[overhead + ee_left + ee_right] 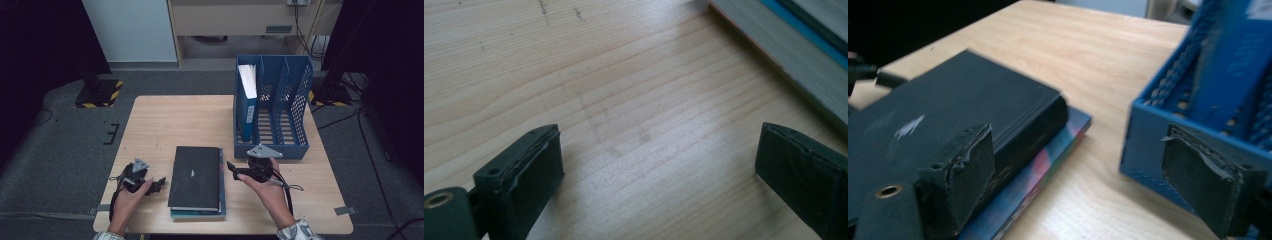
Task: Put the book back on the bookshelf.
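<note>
A black book [195, 177] lies flat on top of a blue, colourful book [222, 202] at the front middle of the wooden table [190, 120]. My left gripper [161, 184] rests low on the table just left of the stack, open, with bare wood between its jaws [659, 155]; the stack's page edges [784, 55] lie ahead of it. My right gripper [232, 170] hovers right of the stack and in front of the blue file rack [272, 150], open and empty [1078, 165]. One of its jaws is over the black book's [963, 95] corner, the other before the rack's [1148, 135] front wall.
The rack has three slots; a blue book with white pages [246, 100] stands in the left one. Dark stands and cables sit on the grey floor around the table. Bare wood lies behind the stack and left of the rack.
</note>
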A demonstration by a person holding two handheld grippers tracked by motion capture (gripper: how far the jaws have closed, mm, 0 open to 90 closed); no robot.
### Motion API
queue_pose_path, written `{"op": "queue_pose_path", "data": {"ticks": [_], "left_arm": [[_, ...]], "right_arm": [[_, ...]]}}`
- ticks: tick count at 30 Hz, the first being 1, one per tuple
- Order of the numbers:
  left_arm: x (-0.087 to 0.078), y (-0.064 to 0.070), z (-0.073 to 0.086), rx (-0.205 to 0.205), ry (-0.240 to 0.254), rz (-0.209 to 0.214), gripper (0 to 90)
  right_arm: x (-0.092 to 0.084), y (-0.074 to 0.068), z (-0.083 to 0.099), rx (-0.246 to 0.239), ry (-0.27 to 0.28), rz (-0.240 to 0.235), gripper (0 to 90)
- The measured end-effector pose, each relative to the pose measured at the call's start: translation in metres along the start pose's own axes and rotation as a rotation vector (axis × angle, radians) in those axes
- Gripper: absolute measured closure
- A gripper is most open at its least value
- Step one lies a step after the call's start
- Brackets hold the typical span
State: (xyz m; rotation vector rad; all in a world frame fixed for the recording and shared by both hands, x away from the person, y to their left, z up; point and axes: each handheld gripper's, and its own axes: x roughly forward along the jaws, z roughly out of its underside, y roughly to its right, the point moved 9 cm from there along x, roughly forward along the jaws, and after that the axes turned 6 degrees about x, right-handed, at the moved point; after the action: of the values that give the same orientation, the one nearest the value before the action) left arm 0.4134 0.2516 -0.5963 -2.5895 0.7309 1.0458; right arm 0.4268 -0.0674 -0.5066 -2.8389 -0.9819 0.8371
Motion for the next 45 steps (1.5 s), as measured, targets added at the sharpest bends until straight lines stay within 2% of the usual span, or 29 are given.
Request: {"op": "queue_pose_path", "data": {"ticks": [3,5,8,13,16,21,23,24,25,26,27,31,34,36,37,39,41,45], "left_arm": [[-0.006,0.000,-0.003,-0.018,0.034,0.002,6.3],[-0.010,-0.001,-0.005,-0.027,0.053,-0.002,6.5],[-0.017,0.001,-0.009,-0.045,0.084,0.003,7.0],[-0.028,0.010,-0.017,-0.042,0.134,0.005,8.5],[-0.032,0.021,-0.020,-0.049,0.156,0.040,9.2],[-0.045,0.039,-0.031,-0.020,0.220,0.068,11.9],[-0.048,0.048,-0.034,-0.018,0.232,0.103,12.4],[-0.050,0.050,-0.036,-0.011,0.238,0.095,15.2],[-0.051,0.051,-0.038,-0.015,0.244,0.100,16.3],[-0.053,0.054,-0.041,-0.039,0.253,0.129,15.5],[-0.053,0.056,-0.043,-0.047,0.257,0.141,15.5],[-0.049,0.062,-0.050,-0.028,0.237,0.167,16.1],[-0.044,0.069,-0.055,-0.025,0.224,0.200,20.9],[-0.039,0.072,-0.055,-0.027,0.212,0.202,30.0],[-0.037,0.074,-0.055,-0.021,0.205,0.212,31.9],[-0.035,0.076,-0.056,-0.043,0.209,0.240,34.5],[-0.034,0.079,-0.059,-0.028,0.206,0.257,41.2],[-0.033,0.079,-0.062,-0.017,0.174,0.250,41.6]], "right_arm": [[0.002,-0.010,0.005,-0.007,-0.012,-0.029,15.7],[0.005,-0.014,0.009,-0.037,-0.028,-0.024,16.6],[0.008,-0.018,0.014,-0.021,-0.037,-0.049,17.1],[0.011,-0.027,0.017,-0.023,-0.059,-0.086,16.9],[0.011,-0.032,0.016,-0.015,-0.059,-0.108,15.8],[0.013,-0.041,0.021,-0.012,-0.075,-0.141,14.7],[0.016,-0.045,0.026,-0.018,-0.098,-0.152,14.3],[0.018,-0.047,0.027,-0.016,-0.106,-0.156,14.1],[0.019,-0.049,0.029,-0.013,-0.110,-0.165,13.9],[0.019,-0.051,0.030,-0.011,-0.117,-0.168,13.7],[0.020,-0.054,0.031,-0.006,-0.119,-0.170,13.6],[0.024,-0.061,0.033,-0.007,-0.127,-0.180,13.2],[0.026,-0.064,0.034,-0.007,-0.135,-0.186,12.2],[0.028,-0.065,0.035,-0.006,-0.139,-0.187,12.2],[0.029,-0.065,0.036,-0.005,-0.143,-0.192,12.2],[0.030,-0.066,0.038,-0.007,-0.151,-0.197,11.7],[0.030,-0.065,0.038,-0.004,-0.153,-0.204,11.6],[0.033,-0.066,0.039,0.007,-0.168,-0.225,9.0]]}}
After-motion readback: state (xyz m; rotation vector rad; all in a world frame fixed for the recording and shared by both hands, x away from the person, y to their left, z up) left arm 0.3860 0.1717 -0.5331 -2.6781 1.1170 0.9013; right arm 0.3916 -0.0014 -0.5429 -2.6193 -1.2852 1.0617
